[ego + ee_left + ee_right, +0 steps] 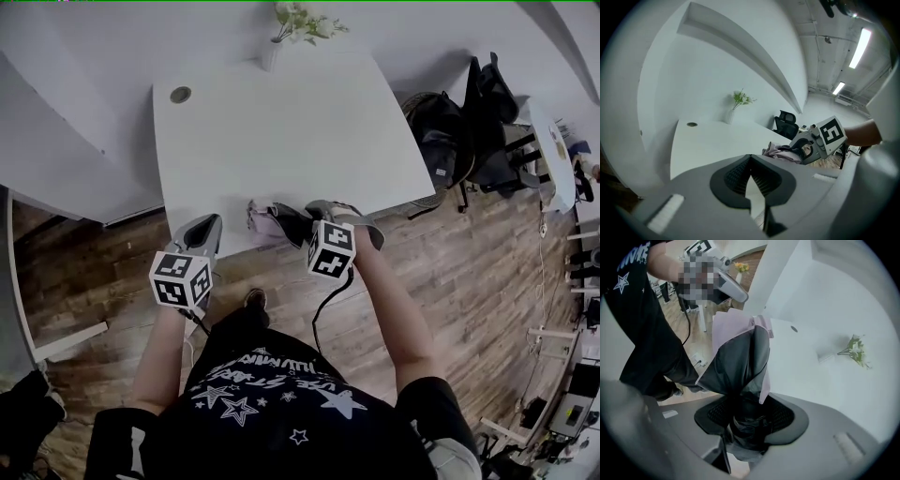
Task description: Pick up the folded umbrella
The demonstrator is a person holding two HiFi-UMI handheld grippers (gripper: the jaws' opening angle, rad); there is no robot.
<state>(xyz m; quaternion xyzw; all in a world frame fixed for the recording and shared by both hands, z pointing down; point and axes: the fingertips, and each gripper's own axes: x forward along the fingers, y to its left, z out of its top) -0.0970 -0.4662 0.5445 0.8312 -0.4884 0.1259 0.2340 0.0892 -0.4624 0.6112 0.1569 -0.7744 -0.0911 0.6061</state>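
1. Your black star-print shirt (272, 394) fills the foreground.
2. Beyond it lies the white table (281, 131).
3. Your right gripper (745, 425) clamps one end of the folded umbrella (740, 362), whose black-and-pink cloth is at the table's near edge.
4. Your left gripper (750, 180), just beside it, holds nothing. Its jaws seem pressed together.
5. A small vase (274, 52) stands at the far edge.

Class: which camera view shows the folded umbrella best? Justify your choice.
The right gripper view: the folded umbrella fills the centre, clamped in the right gripper. The head view shows it small at the table edge; the left gripper view, a distant glimpse.
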